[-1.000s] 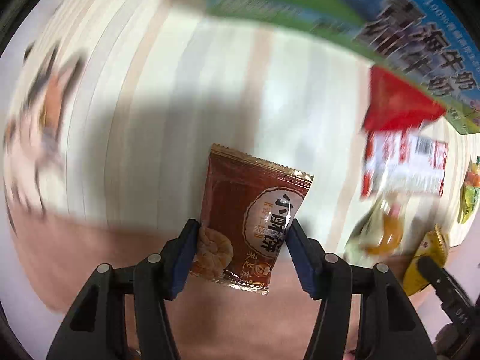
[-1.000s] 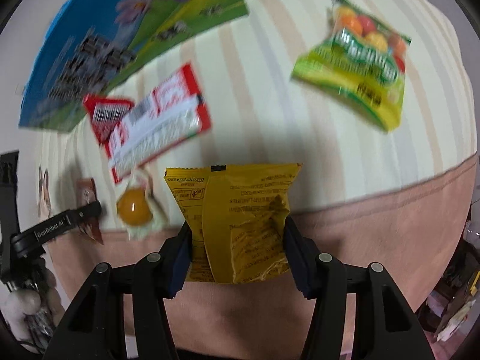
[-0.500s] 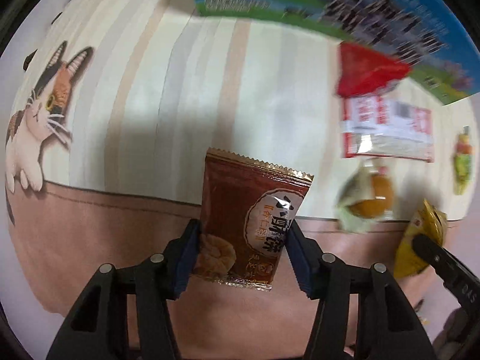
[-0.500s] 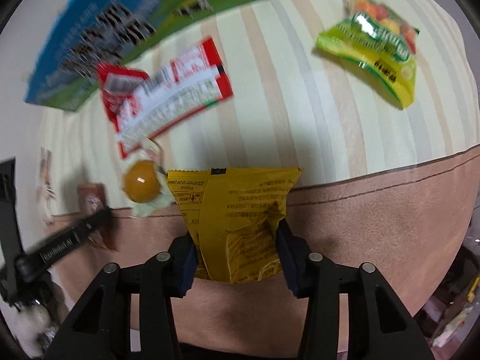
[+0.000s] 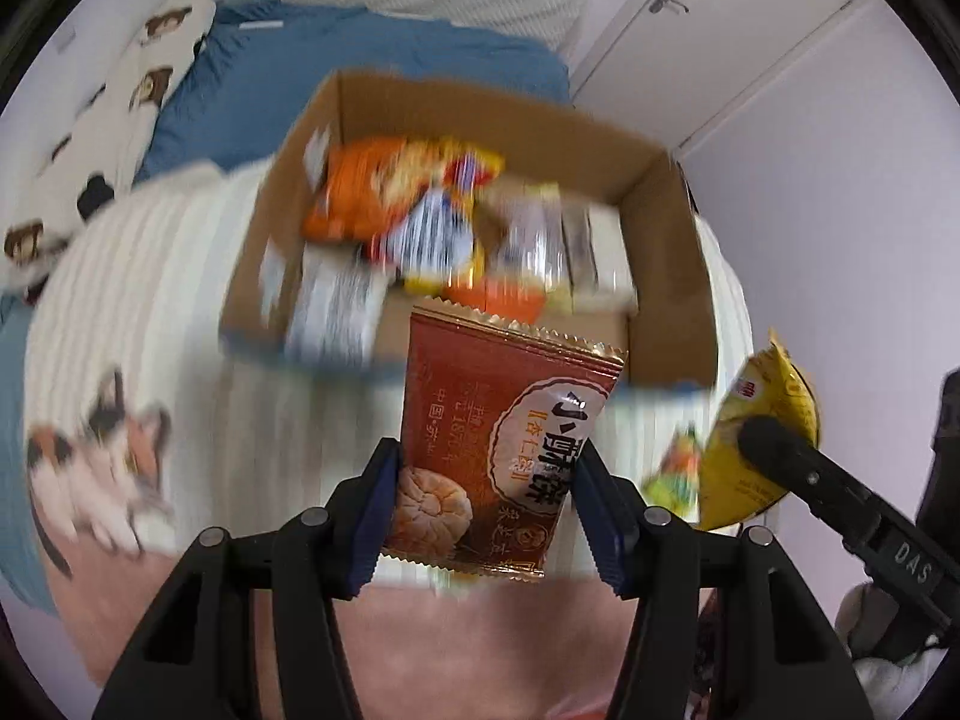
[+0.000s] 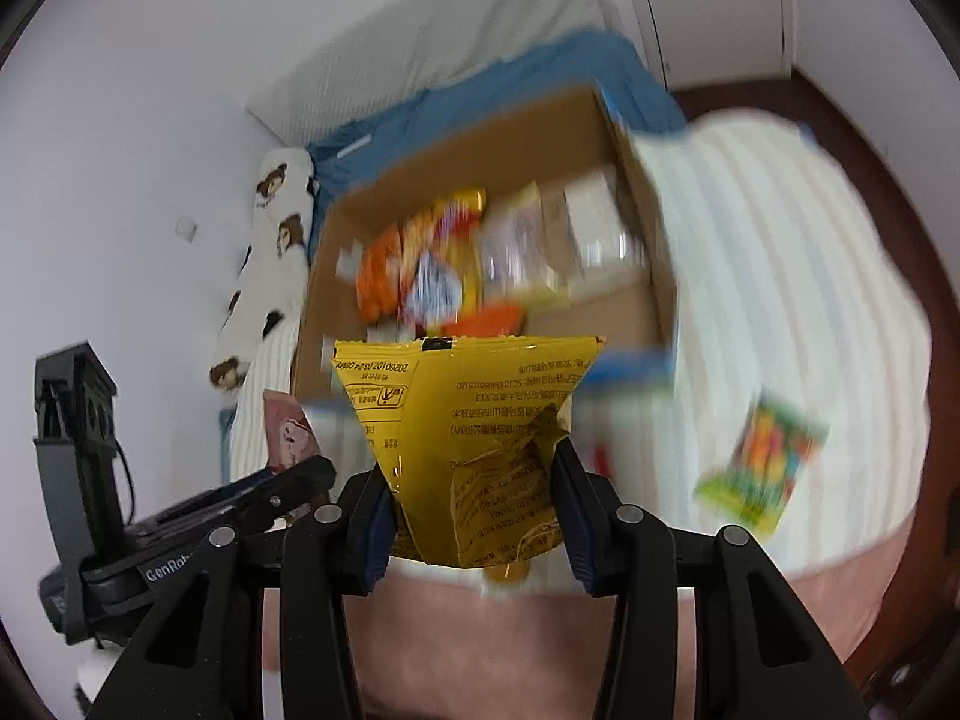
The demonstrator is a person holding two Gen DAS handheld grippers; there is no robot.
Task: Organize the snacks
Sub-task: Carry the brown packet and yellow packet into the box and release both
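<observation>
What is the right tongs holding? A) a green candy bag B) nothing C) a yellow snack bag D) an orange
C: in the right wrist view the right tongs pinch a crinkled yellow snack bag between the blue pads, while the green candy bag lies apart on the striped blanket.

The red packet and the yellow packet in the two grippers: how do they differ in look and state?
The red packet is flat and smooth, with a biscuit picture facing the camera; the yellow packet is crumpled and shows its printed back. The left gripper holds the red one, the right gripper the yellow one. Both are clamped by their lower part, upright, before the open box.
</observation>
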